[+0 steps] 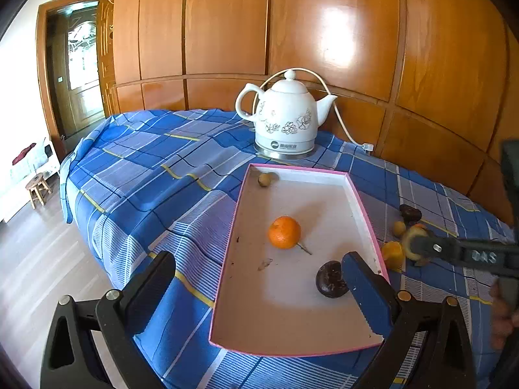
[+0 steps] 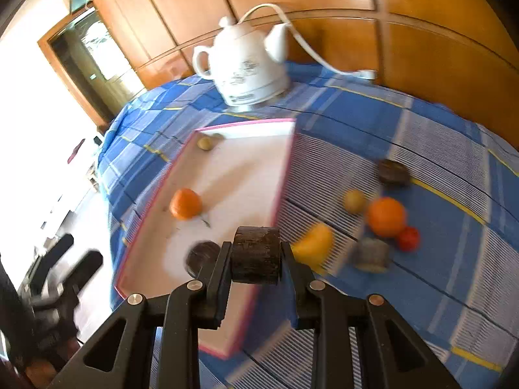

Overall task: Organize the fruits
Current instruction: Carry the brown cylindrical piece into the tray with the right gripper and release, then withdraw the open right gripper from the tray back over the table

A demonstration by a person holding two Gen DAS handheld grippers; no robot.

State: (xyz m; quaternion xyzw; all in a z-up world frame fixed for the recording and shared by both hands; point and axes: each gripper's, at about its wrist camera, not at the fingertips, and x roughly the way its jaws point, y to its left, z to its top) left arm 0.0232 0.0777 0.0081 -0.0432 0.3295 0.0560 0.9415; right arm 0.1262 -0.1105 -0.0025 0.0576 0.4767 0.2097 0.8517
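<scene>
The right tongs [image 2: 256, 261] clamp a dark brown round fruit [image 2: 256, 254] above the near rim of the pink-edged tray [image 2: 282, 175]. The left tongs [image 1: 259, 291] gape wide, gripping nothing. In the tray lie a mandarin [image 1: 284, 231], a second dark fruit [image 1: 331, 279] and a small longan [image 1: 264, 180]. More fruit sits on the blue checked tablecloth [image 2: 438, 259], beside a white kettle [image 1: 285, 120].

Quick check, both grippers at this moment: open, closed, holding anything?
Left gripper: open, holding nothing, above the pink-rimmed tray.
Right gripper: closed on a dark brown round fruit, near the tray's right edge.
</scene>
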